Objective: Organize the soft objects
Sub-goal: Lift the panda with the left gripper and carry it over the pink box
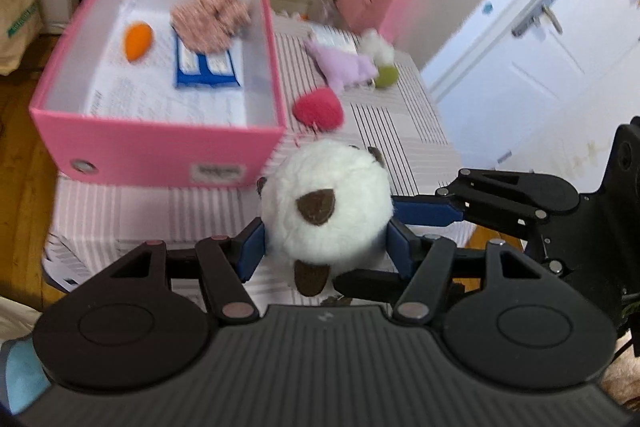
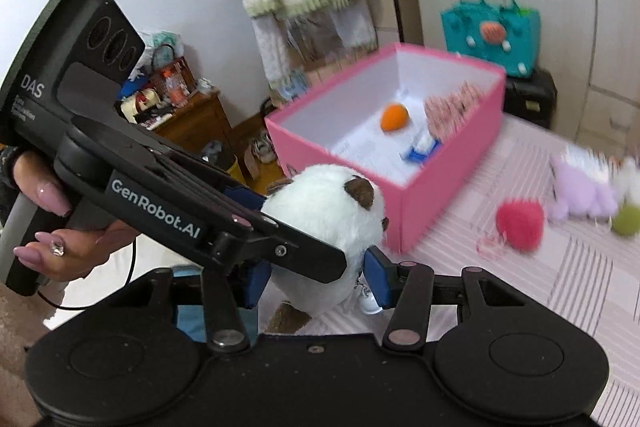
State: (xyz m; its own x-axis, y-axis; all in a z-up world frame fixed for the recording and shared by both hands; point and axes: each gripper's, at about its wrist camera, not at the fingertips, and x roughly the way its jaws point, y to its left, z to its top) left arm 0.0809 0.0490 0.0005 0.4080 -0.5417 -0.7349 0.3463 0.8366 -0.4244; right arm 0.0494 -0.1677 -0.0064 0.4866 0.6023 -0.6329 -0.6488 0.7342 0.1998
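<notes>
your left gripper and right gripper both clench the white plush ball. it hangs just before the pink box, above the striped bench.

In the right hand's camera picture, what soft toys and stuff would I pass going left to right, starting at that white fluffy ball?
White plush → orange ball in the pink box → red pom-pom → purple plush → green ball.

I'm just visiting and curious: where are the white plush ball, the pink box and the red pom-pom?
white plush ball [image 1: 326,203], left wrist view, fluffy front.
pink box [image 1: 160,153], left wrist view, near outer wall.
red pom-pom [image 1: 319,107], left wrist view, its middle.
</notes>
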